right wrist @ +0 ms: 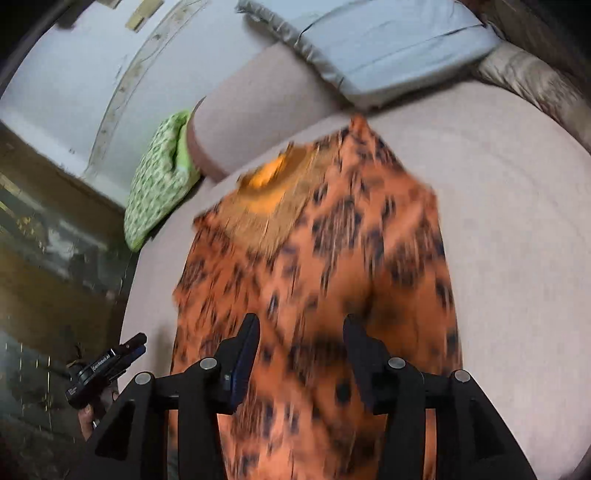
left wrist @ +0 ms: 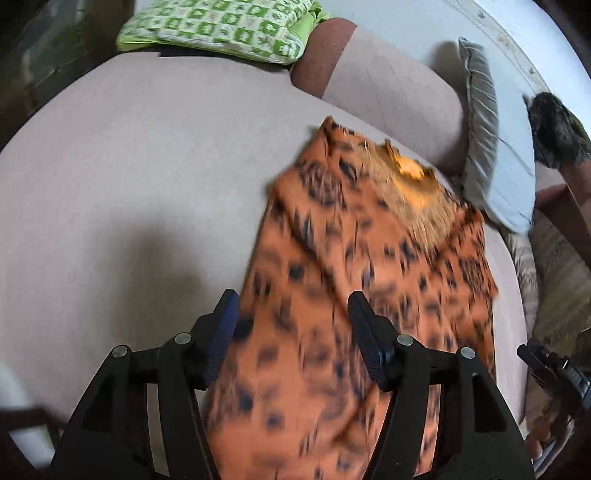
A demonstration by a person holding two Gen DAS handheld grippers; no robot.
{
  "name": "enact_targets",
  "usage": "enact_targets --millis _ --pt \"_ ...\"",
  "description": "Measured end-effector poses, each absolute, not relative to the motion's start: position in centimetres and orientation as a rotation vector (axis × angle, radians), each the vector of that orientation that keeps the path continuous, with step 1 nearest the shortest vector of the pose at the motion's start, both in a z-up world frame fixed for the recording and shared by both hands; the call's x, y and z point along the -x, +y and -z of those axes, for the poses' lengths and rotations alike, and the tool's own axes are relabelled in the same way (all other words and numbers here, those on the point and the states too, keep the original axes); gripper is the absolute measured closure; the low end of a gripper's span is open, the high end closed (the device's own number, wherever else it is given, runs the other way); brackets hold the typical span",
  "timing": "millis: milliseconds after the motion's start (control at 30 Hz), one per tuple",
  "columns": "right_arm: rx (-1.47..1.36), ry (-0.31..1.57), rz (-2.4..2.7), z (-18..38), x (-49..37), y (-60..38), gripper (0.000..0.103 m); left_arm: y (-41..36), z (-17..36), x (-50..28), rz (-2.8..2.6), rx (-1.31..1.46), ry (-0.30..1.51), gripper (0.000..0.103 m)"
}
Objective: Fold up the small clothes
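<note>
An orange garment with dark leopard-like spots (left wrist: 369,258) lies flat on a pale pink sofa seat (left wrist: 147,184), neckline at the far end. It also shows in the right wrist view (right wrist: 332,251). My left gripper (left wrist: 291,306) is open, its fingers spread over the garment's near left part. My right gripper (right wrist: 301,328) is open over the garment's near end. The right gripper shows at the right edge of the left wrist view (left wrist: 554,369), and the left gripper shows at the left of the right wrist view (right wrist: 107,365). Both views are motion-blurred.
A green patterned cloth (left wrist: 221,26) lies on the sofa's armrest. A pale blue cushion (right wrist: 388,48) leans on the backrest beside the garment's neckline. A dark furry thing (left wrist: 554,129) sits behind it. The sofa seat (right wrist: 517,258) extends either side of the garment.
</note>
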State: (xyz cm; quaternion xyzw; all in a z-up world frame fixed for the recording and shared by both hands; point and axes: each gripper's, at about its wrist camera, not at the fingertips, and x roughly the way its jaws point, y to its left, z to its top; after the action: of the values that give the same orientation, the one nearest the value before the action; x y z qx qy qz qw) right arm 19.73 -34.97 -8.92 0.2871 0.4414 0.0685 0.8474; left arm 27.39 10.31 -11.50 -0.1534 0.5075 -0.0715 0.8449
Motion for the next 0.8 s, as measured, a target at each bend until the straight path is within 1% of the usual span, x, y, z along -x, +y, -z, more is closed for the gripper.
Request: enact_targets --millis 33,67,167,267,400,600,733,800 --pt "-0.590 0.926 -0.148 8.4 -17.8 -34.0 0.057 10.1 10.7 -25.6 0.135 0.315 1.064 0.042" --pt "-0.580 0.921 -0.152 8.2 -16.4 -33.1 0.057 9.8 9.7 -23.8 0.106 0.304 1.096 0.042" --pt "-0.496 0.887 -0.140 5.9 -13.2 -30.9 0.057 9.0 6.5 -19.7 0.083 0.291 1.055 0.042" --pt "-0.453 0.850 -0.119 4.0 -10.6 -29.6 0.057 8.1 3.5 -17.3 0.128 0.312 1.017 0.042" --pt "-0.403 0.808 -0.085 1.4 -7.6 -27.6 0.057 6.3 0.2 -14.9 0.146 0.231 0.949 0.042" --pt "-0.343 0.753 -0.061 -1.5 -4.3 -26.2 0.057 5.3 -1.6 -12.5 0.147 0.158 0.901 0.042" --pt "-0.328 0.769 -0.119 -1.8 -3.9 -25.4 0.053 5.4 -1.7 -12.0 0.133 0.131 0.892 0.042" --pt "-0.330 0.788 -0.144 -1.4 -4.4 -25.2 0.048 5.7 -1.3 -12.4 0.129 0.140 0.902 0.042"
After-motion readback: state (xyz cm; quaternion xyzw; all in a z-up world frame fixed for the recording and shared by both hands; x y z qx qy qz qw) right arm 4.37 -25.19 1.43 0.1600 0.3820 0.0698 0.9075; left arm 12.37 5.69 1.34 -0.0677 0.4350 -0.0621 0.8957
